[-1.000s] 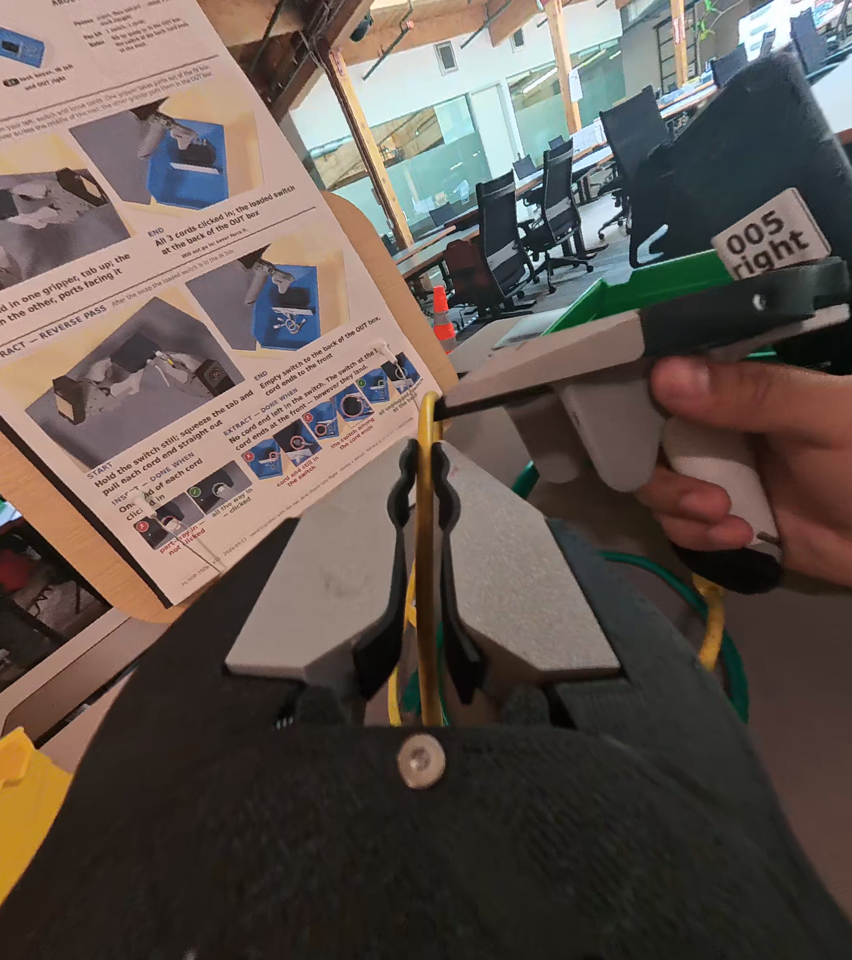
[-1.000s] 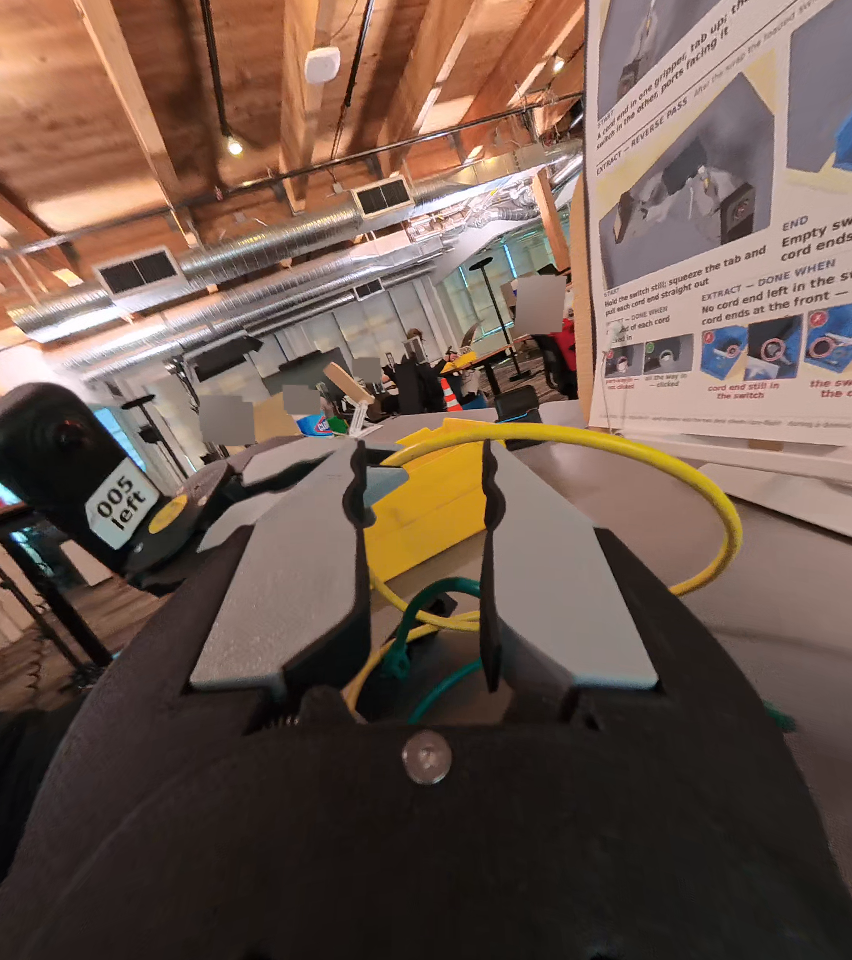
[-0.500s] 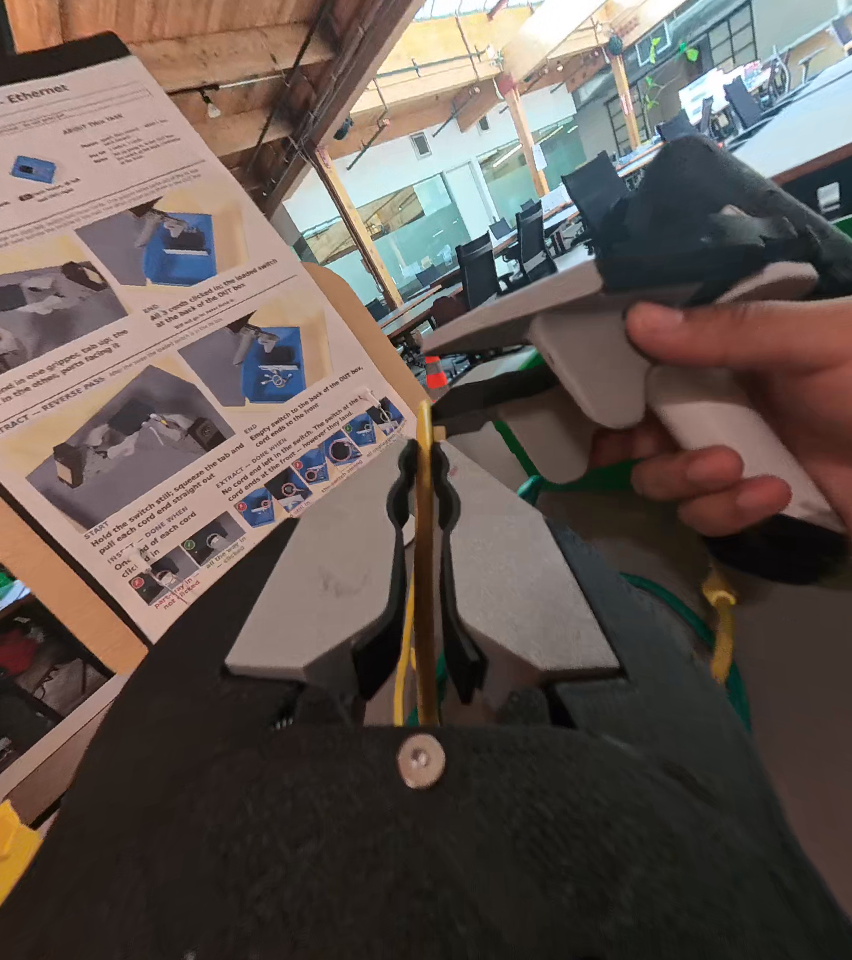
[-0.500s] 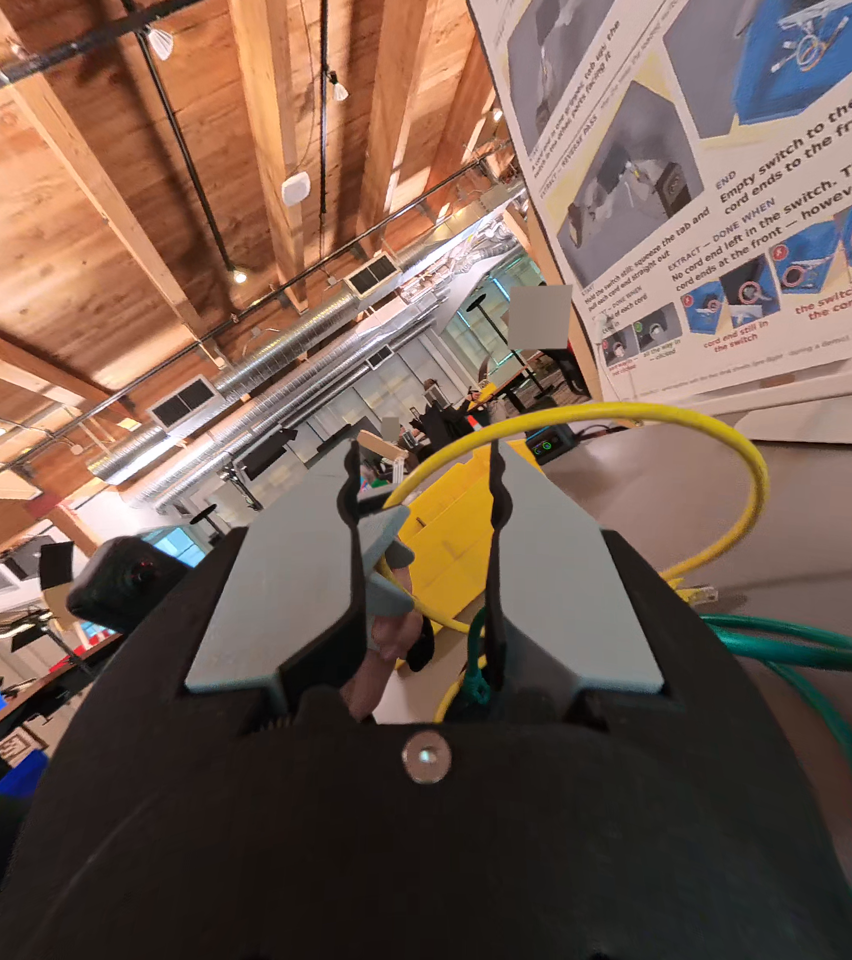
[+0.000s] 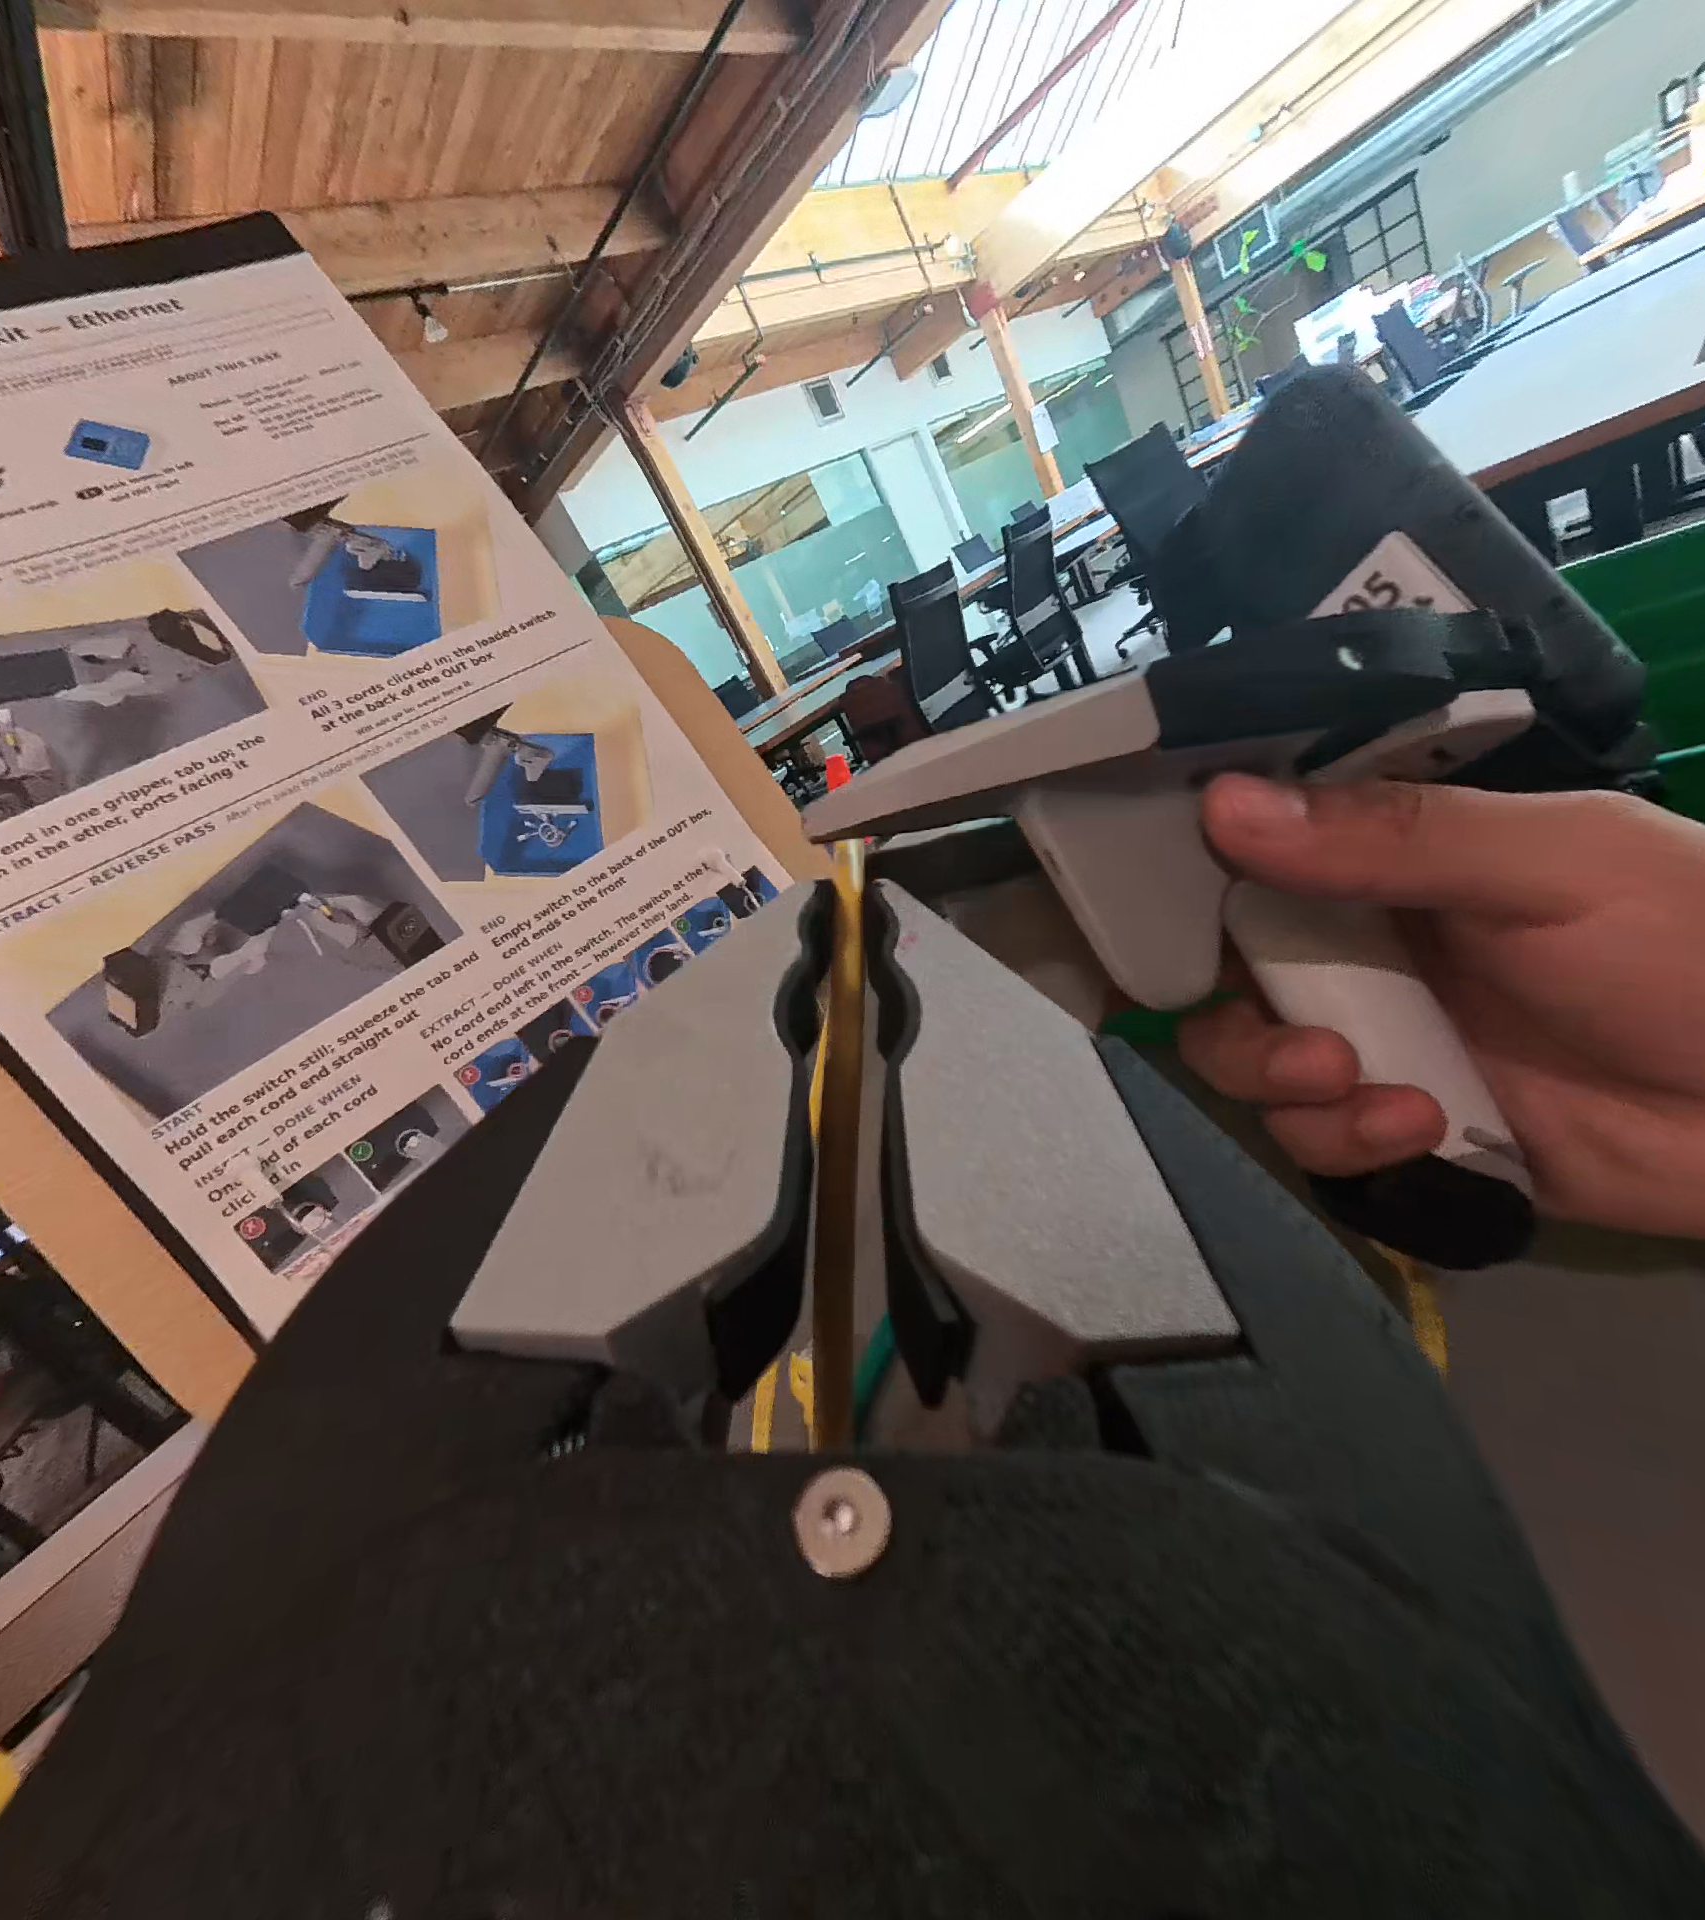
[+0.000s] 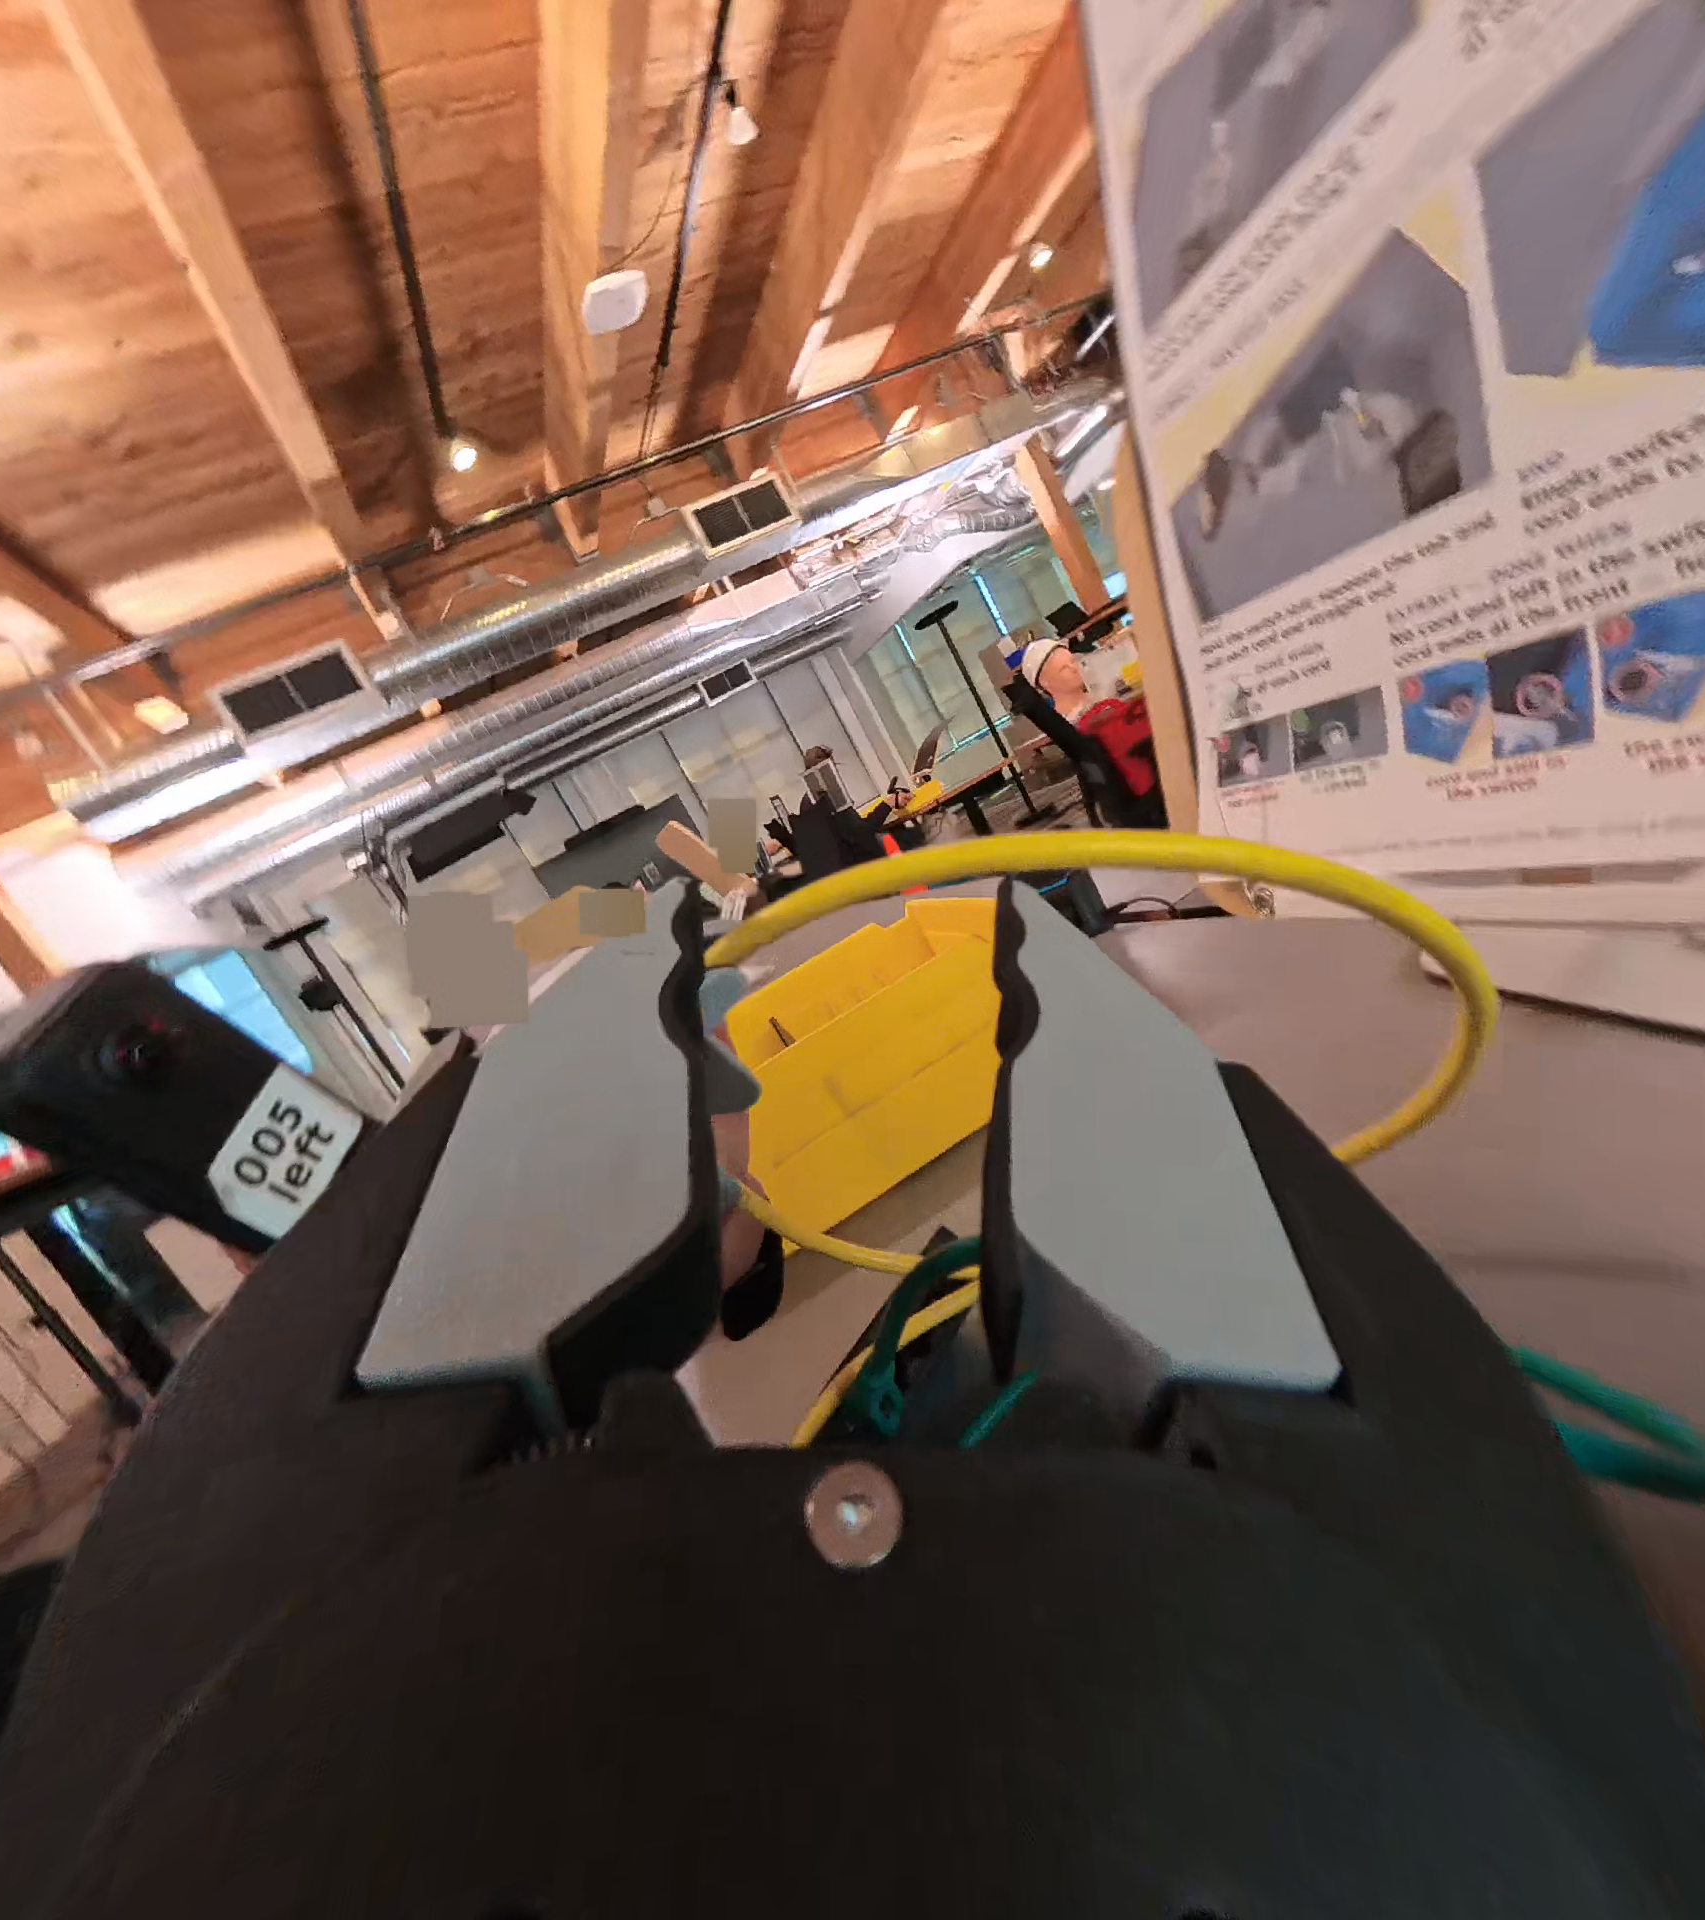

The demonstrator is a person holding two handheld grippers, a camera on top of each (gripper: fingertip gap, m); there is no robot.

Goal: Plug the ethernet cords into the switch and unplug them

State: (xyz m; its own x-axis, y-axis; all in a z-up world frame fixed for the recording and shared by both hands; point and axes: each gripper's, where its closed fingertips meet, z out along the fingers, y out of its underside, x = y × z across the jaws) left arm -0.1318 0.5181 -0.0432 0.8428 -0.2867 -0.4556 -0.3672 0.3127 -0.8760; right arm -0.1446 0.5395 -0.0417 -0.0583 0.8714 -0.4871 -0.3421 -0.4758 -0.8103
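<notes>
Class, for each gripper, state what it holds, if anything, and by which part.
The left gripper is shut on the yellow cord, pinching its cable run, not a plug. The right gripper is open and holds nothing.

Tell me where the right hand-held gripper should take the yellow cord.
On the bare arch of the yellow cord, just ahead of the open right hand-held gripper, coming straight forward so the fingers close across it. The left hand-held gripper already pinches another stretch, so the arch stands raised off the table.
</notes>
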